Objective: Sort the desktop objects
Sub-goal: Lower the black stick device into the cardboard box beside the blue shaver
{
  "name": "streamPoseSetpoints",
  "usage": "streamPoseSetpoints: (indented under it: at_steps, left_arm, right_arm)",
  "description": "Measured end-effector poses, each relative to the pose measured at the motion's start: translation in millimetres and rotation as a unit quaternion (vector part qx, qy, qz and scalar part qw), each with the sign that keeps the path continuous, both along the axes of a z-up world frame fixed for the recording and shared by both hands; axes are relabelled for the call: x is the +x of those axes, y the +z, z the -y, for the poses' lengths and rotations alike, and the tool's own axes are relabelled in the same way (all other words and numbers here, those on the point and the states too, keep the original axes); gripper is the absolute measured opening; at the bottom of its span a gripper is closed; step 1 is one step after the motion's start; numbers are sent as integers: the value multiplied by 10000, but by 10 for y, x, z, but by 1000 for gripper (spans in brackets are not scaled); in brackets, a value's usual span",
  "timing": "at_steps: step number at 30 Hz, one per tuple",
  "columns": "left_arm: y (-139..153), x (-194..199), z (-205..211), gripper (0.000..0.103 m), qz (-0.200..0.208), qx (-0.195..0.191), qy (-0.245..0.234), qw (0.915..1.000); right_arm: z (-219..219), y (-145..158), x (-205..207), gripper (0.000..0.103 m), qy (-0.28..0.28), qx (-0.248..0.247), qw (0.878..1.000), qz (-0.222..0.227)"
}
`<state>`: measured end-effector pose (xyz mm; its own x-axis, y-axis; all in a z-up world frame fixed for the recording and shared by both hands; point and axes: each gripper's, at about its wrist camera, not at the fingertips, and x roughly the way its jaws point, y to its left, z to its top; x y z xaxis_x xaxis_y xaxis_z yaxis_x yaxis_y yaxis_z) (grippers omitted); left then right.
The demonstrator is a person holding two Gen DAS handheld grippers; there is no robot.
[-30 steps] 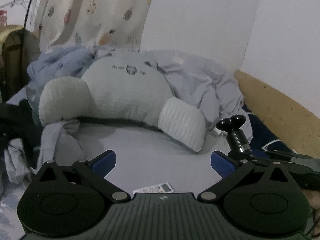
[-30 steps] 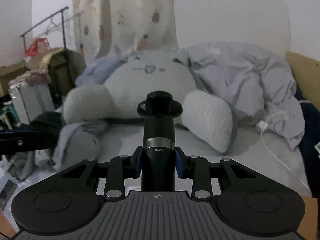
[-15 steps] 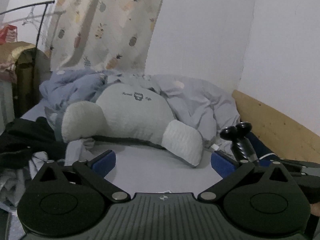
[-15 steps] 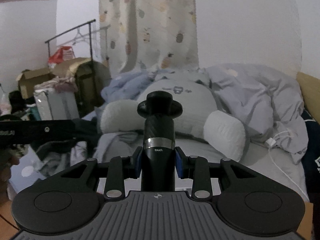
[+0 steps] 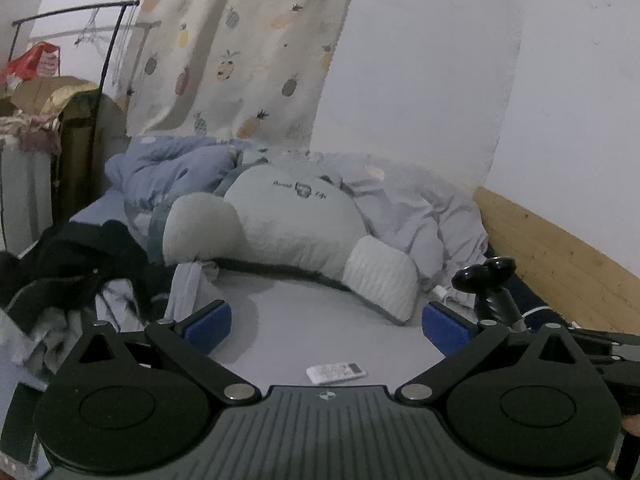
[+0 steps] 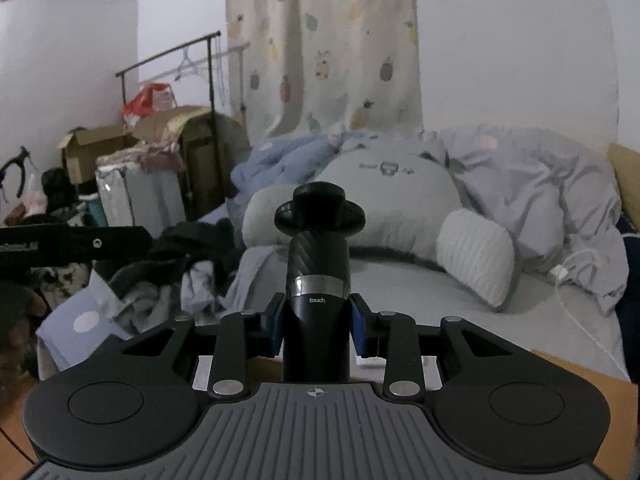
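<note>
Blue-padded and spread wide apart, the left tool (image 5: 326,326) hangs empty over the bed (image 5: 312,332). To its right, the right tool (image 6: 317,326) is clamped on a black "touch" bottle (image 6: 318,280), upright. It looks rigid, smooth, perhaps slippery; the low body grip seems safest.

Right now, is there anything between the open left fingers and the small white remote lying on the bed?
Nothing visible. The left gripper is open and holds nothing; the remote lies on the bare sheet just below and ahead of it. The black bottle in the right gripper stays off to the side.
</note>
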<state>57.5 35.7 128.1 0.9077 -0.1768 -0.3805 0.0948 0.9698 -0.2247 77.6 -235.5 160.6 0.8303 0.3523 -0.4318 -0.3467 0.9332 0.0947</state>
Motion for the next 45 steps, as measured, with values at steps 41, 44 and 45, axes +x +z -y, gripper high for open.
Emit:
streamPoseSetpoints:
  at_steps: [41,44,45]
  left_arm:
    - [-1540,-35,-286,103,-825,-115,183,9964]
    - [-1557,-31,-305,103,-858,-214,172,9959]
    - [-1564,-27,-309,103,-868,-228,168,9958]
  right_arm:
    - [-785,-2208,1003,36,-128,-549,9719,-2284]
    - [-804,-2284,1087,36,-175,-510,9685,-2429]
    - [-812,-2310,1117,36,-187,-508,9673,-2478]
